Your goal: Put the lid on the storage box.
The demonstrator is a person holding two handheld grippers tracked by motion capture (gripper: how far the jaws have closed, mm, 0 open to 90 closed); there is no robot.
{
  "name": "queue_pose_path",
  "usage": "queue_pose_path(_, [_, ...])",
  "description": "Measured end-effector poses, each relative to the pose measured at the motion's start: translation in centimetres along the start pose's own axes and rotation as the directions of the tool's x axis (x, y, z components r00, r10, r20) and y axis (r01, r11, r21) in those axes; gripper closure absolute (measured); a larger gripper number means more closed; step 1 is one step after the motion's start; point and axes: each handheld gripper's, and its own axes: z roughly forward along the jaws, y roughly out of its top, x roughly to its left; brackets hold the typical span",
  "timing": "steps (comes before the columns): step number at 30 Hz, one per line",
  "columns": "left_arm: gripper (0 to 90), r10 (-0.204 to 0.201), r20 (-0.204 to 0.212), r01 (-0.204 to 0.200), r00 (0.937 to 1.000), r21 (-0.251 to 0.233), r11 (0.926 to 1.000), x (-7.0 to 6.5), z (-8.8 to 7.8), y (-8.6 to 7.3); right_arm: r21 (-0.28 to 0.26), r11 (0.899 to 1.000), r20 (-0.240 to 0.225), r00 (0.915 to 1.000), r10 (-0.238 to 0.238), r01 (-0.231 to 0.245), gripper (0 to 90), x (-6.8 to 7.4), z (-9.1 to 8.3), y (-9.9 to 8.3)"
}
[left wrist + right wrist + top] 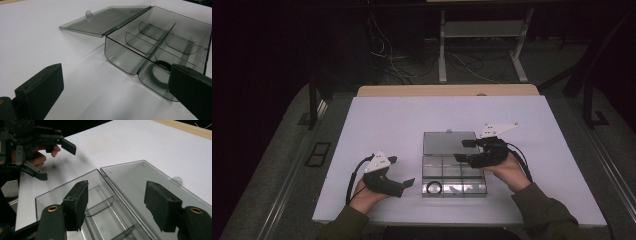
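A clear smoky plastic box point(454, 193) with several compartments stands mid-table, its lid point(449, 143) swung open and lying flat behind it. A black ring point(433, 187) lies in the front-left compartment. My left gripper point(401, 171) rests on the table left of the box, open and empty. In the left gripper view the jaws point(116, 92) frame the box wall point(120, 56), the ring point(160, 72) and the lid point(105, 20). My right gripper point(463, 150) hovers over the box's right rear by the hinge, open. Nothing lies between its jaws point(118, 205) above the box rim point(65, 187) and lid point(140, 177).
The box sits on a white board point(382, 125) with a wooden table edge point(447, 90) at the far side. In the right gripper view the left gripper point(55, 161) and a hand show beyond the box. Table legs and cables point(442, 65) lie on the floor behind.
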Motion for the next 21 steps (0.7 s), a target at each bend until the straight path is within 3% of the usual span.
queue_pose_path(11, [0.0, -0.027, -0.004, 0.027, 0.9996, -0.015, 0.9995, 1.0, 0.0, 1.4, -0.009, 1.0, 0.058, 0.998, 0.023, -0.022, 34.7, -1.5, -1.1, -0.3])
queue_pose_path(21, [0.0, -0.037, 0.007, 0.037, 0.9993, -0.007, 0.9993, 2.1, 1.2, 3.7, -0.03, 0.999, 0.089, 0.9953, 0.037, -0.034, 35.2, -3.0, -1.9, -0.3])
